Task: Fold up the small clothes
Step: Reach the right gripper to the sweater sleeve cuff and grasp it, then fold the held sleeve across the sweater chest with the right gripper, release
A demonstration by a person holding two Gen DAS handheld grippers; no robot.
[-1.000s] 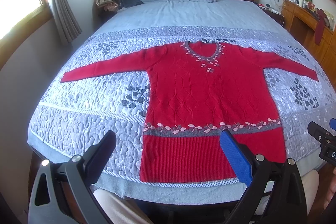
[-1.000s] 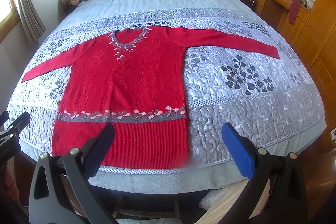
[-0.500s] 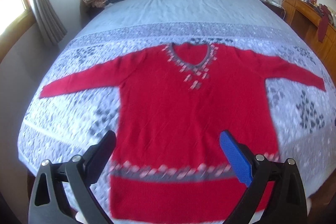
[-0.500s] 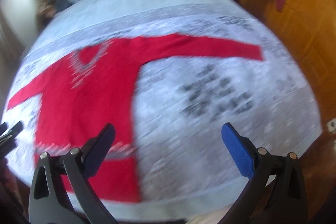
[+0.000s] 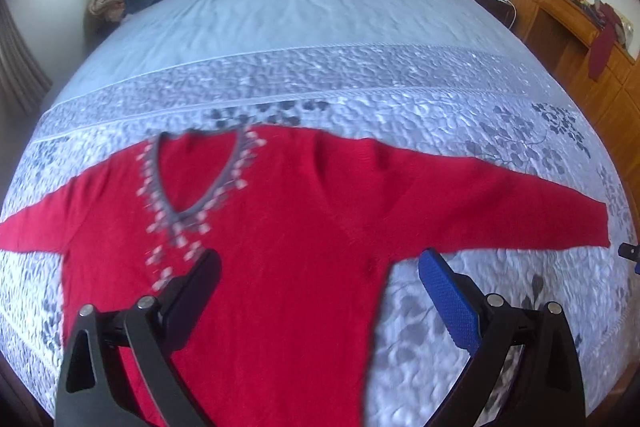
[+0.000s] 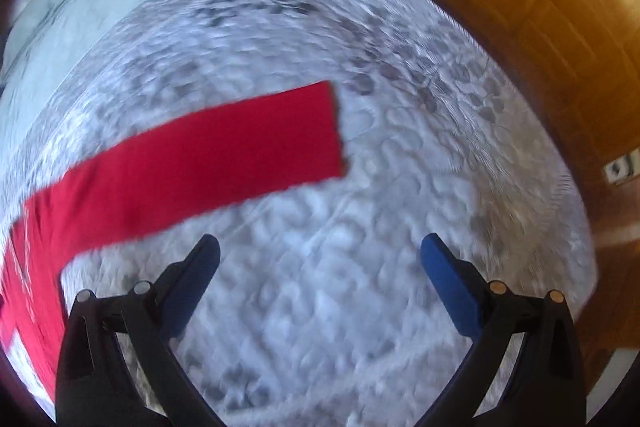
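**Both grippers over the sweater**

The left gripper [image 5: 318,269] hangs wide, gripping nothing, above the chest of the red sweater [image 5: 288,227]. The right gripper [image 6: 320,255], equally wide and bare, hovers just past the sweater's sleeve [image 6: 224,151]. The sweater lies flat on the quilt [image 5: 360,79], sleeves outspread.

My right claw [image 6: 320,267] hangs wide open over the quilted bed [image 6: 360,307], the red sweater's sleeve [image 6: 224,155] lying flat just ahead.

Red sweater [image 5: 304,247] — grey-trimmed neckline, seemingly — on grey leaf-patterned quilt [image 5: 400,75].
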